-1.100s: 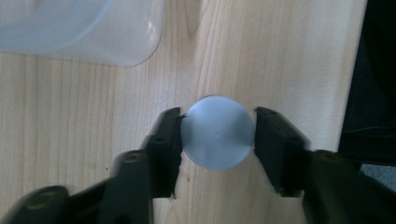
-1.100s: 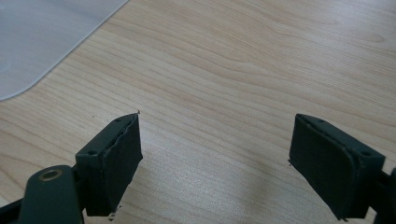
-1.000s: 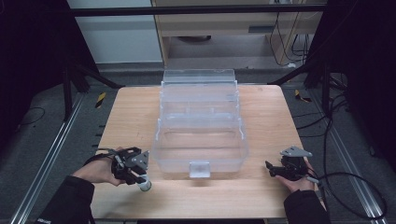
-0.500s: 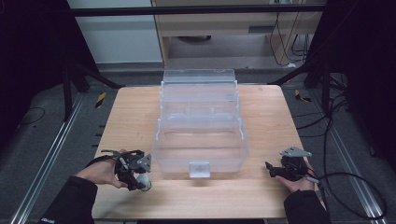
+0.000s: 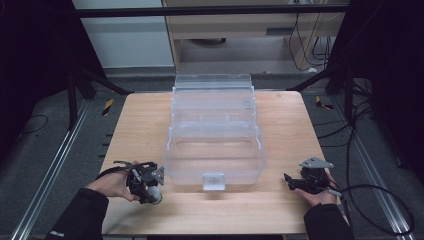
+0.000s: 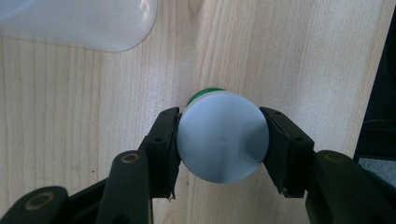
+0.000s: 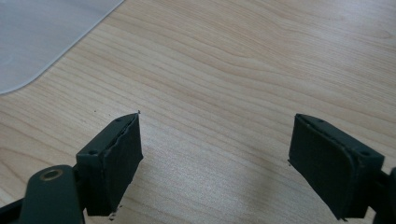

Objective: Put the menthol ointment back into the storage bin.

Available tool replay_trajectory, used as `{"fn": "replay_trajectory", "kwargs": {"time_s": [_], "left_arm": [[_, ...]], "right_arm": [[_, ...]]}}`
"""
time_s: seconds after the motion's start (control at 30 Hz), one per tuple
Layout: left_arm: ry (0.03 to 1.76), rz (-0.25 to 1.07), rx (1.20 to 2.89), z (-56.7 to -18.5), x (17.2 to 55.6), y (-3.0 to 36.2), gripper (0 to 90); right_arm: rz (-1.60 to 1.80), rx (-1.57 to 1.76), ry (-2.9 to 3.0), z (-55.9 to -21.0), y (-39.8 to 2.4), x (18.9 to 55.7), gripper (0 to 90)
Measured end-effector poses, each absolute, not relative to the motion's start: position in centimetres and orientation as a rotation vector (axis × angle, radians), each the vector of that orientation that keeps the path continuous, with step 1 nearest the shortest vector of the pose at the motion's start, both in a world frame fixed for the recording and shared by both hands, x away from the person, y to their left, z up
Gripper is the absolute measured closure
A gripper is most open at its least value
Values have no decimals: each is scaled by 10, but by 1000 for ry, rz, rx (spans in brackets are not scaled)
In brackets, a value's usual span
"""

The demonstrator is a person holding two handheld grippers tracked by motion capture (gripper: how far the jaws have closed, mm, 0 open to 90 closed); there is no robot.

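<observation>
A small round container (image 6: 223, 142) with a pale grey-white end and a green rim behind it sits between the jaws of my left gripper (image 6: 222, 140), which is shut on it just above the wooden table. In the high view this gripper (image 5: 148, 185) is at the front left with the container (image 5: 155, 195) beside the clear plastic box (image 5: 215, 150). My right gripper (image 5: 291, 182) rests at the front right, pointing toward the box. Its jaws (image 7: 217, 140) stand wide open over bare wood with nothing between them.
The clear box is a tiered organiser opened out, running from mid-table to the far edge, with a latch (image 5: 214, 181) on its front. The wooden table (image 5: 140, 120) has bare strips on both sides of the box. Cables (image 5: 380, 200) trail off the right edge.
My left gripper has shifted slightly with the container still in it. The right gripper and the box have stayed put.
</observation>
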State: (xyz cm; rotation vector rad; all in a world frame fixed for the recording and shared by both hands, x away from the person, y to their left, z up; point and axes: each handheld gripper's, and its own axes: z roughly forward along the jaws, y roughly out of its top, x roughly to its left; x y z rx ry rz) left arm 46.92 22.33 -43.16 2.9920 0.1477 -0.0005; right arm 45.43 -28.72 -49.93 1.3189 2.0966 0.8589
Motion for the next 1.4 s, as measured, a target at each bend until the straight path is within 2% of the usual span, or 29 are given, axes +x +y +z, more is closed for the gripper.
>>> {"fn": "replay_trajectory", "kwargs": {"time_s": [0.23,0.67,0.93,1.4], "left_arm": [[141,13,2975,-415,466,225,501],[184,122,2919,-358,467,239,501],[165,170,2904,-327,470,233,501],[162,188,2892,-301,487,220,501]], "right_arm": [[854,1314,2105,-499,-287,454,173],[850,1321,2102,-500,-287,454,173],[846,1322,2102,-500,-287,454,173],[858,1323,2097,-499,-288,453,172]]}}
